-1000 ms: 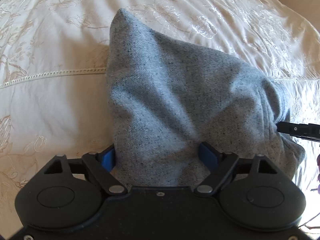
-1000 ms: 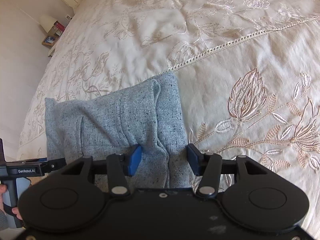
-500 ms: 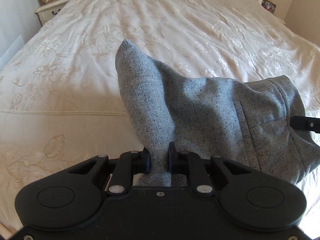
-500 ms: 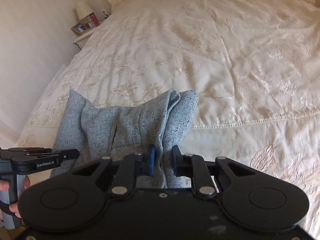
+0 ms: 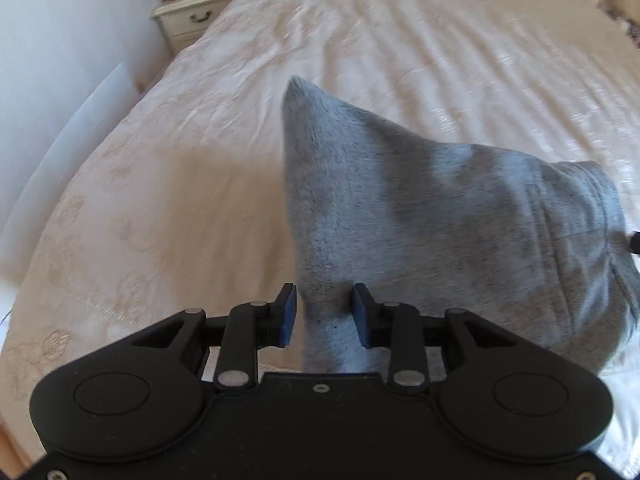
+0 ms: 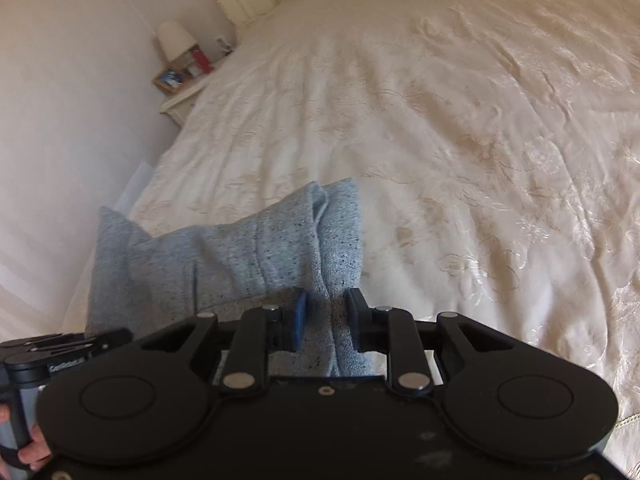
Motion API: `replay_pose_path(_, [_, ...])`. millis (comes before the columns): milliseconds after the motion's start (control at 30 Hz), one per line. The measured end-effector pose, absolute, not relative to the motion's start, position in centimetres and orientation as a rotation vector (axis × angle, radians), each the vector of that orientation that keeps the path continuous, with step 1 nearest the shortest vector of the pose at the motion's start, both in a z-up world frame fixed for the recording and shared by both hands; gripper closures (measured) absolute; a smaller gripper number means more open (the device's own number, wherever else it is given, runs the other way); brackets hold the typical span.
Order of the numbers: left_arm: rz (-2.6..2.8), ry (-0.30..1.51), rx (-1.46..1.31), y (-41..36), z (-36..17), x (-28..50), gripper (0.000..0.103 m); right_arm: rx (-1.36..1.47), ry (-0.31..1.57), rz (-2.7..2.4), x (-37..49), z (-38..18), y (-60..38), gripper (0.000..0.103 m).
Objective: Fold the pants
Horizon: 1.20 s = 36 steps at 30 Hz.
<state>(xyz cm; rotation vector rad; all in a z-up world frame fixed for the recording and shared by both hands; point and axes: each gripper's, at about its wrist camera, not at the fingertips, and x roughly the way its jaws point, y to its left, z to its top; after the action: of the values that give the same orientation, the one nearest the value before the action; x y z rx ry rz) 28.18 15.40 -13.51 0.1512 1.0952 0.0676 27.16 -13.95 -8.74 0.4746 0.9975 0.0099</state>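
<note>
The grey speckled pants (image 5: pixel 440 208) hang folded between my two grippers above the cream bedspread (image 5: pixel 440 40). My left gripper (image 5: pixel 324 314) has the left edge of the cloth between its blue pads, with a small gap on the left pad. My right gripper (image 6: pixel 326 320) is shut on the other edge of the pants (image 6: pixel 248 252), near the seamed band. The left gripper's tip (image 6: pixel 68 340) and the hand holding it show at the lower left of the right wrist view.
The embroidered bedspread (image 6: pixel 460 140) fills most of both views. A nightstand (image 5: pixel 192 16) with a photo frame stands at the bed's far left corner, with a lamp (image 6: pixel 174 40) on it. A white wall (image 6: pixel 72 120) runs along the left side.
Both grippers closed on the pants' edges, then lifted and tilted up, raising the cloth off the bed. The left jaws have since parted slightly.
</note>
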Motion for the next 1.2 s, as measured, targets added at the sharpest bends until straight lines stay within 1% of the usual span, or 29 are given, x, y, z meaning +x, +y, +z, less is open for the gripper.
replay_pose_path(33, [0.117,1.117,0.159,16.0,-14.5,28.6,0.07,0.42,1.065,-0.097,28.2,-10.2,-13.8,0.079])
replay_pose_path(100, [0.162,1.145,0.148,17.0,-15.8,28.7,0.07,0.348,1.103,-0.169,29.0,-11.6,-13.7,0.079])
replay_pose_path(267, [0.169,1.14,0.151,17.3,-16.5,27.1,0.069,0.31,1.076,-0.132,28.0,-11.2,-12.8,0.079])
replay_pose_path(333, [0.182,1.147,0.16,16.7,-16.2,26.8,0.065,0.281,1.067,-0.122,27.9,-11.1,-11.9,0.079])
replay_pose_path(367, [0.184,1.155,0.156,16.4,-16.1,26.6,0.064,0.277,1.071,-0.109,27.8,-11.1,-11.5,0.079])
replay_pose_path(600, [0.169,1.157,0.123,14.1,-13.2,24.9,0.064,0.225,1.086,-0.067,26.3,-9.0,-9.1,0.079])
replay_pose_path(933, [0.155,1.106,0.08,12.2,-8.3,20.8,0.063,0.18,1.019,0.022,22.5,-3.3,-6.7,0.079])
replay_pose_path(1033, [0.158,1.084,0.061,12.1,-6.9,19.5,0.055,0.183,1.016,0.031,21.1,-1.7,-6.3,0.079])
replay_pose_path(1200, [0.172,1.038,0.062,11.9,-4.7,17.5,0.052,0.176,0.992,0.048,18.9,0.4,-5.8,0.079])
